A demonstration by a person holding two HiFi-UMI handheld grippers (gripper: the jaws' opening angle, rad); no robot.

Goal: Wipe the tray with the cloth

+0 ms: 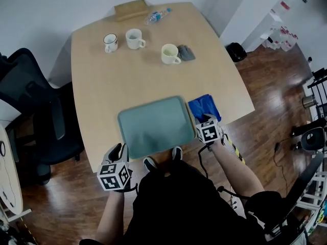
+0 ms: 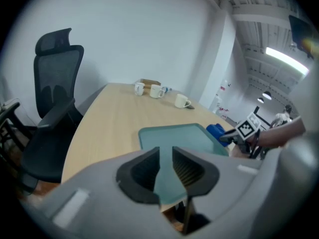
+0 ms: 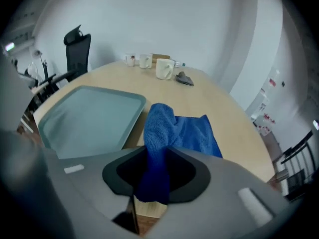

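At the near edge of the table (image 1: pixel 127 75) lies the tray (image 1: pixel 153 126), flat, bare and teal. The cloth (image 1: pixel 203 106) lies just beside its right rim. The right gripper (image 3: pixel 158 156) is clamped on a raised fold at the cloth's near end, and the rest of the cloth lies spread on the wood beyond. The left gripper (image 2: pixel 166 156) hangs off the table's edge near the tray's near-left corner. Its jaws stand a narrow gap apart with nothing between them, and the tray shows through the gap.

The cloth looks like soft, light microfibre. It will likely drape and bunch, and a pinch on 1 fold should lift it whole, though the loose end may trail. A fuller bunch would probably give a broader wiping face than 1 thin edge.

The tray looks stiff, light and smooth, so it could well slide on the wood under a wiping stroke. The free left gripper seems best placed to steady it at the near-left rim, where the raised lip offers a hold. 3 mugs (image 1: pixel 135 38) stand well apart at the far end.
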